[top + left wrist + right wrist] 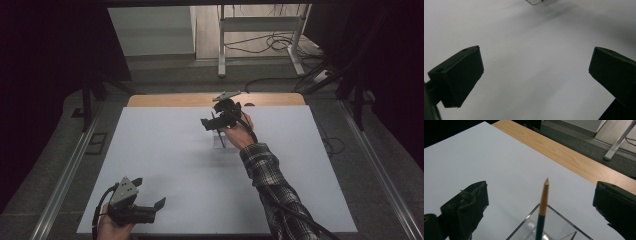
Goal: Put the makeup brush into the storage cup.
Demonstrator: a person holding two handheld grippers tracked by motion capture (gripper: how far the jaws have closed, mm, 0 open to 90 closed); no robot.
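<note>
Right now a clear plastic holder [549,227] stands on the white bench [165,150], toward the far side and a little right of the middle. One pencil [543,205] stands in it, leaning slightly, its dark green shaft down inside the clear walls and its tan sharpened end pointing up above the rim. Nothing else can be made out inside the holder. In the high view the holder [226,141] shows as a faint clear box, with the pencil [220,136] as a thin dark line rising from it.

The right gripper [216,121] hangs just above the holder, held by a hand in a plaid sleeve [270,175]. Its jaws stand wide apart on either side of the pencil's tip, and neither pad touches it; the pencil stands free between them. The right gripper [541,202] looks along the bench toward a strip of bare wood [564,152] at the far edge.

The left gripper [150,192] sits at the near left corner of the bench, well apart from the holder. Its jaws are spread wide too, with only white bench between them in the left gripper [534,72] view.
</note>
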